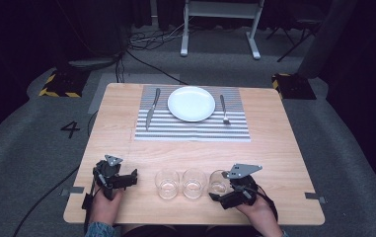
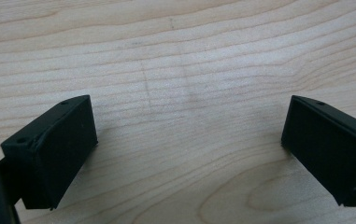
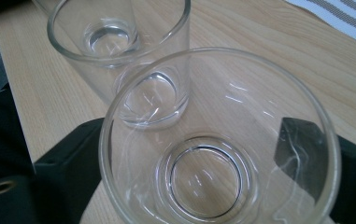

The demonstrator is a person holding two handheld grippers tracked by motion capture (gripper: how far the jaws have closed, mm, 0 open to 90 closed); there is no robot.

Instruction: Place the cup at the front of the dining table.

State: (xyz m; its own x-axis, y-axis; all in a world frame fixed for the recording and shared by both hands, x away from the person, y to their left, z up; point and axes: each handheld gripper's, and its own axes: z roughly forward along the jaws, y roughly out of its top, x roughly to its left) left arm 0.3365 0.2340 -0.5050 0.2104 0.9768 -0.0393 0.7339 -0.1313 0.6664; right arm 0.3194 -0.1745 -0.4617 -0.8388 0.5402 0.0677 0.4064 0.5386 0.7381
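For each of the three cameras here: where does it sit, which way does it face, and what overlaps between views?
High view: above the person's side, facing forward and down on the wooden table; both hands, left gripper and right gripper show.
Left gripper view: on the left gripper, facing bare tabletop between wide-apart jaws.
Right gripper view: on the right gripper, jaws flanking the nearest glass.
Shared: that glass and the striped placemat appear in the high and right gripper views.

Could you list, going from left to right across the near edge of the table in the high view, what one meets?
Left gripper → left glass → middle glass → right glass, with the right gripper around it.
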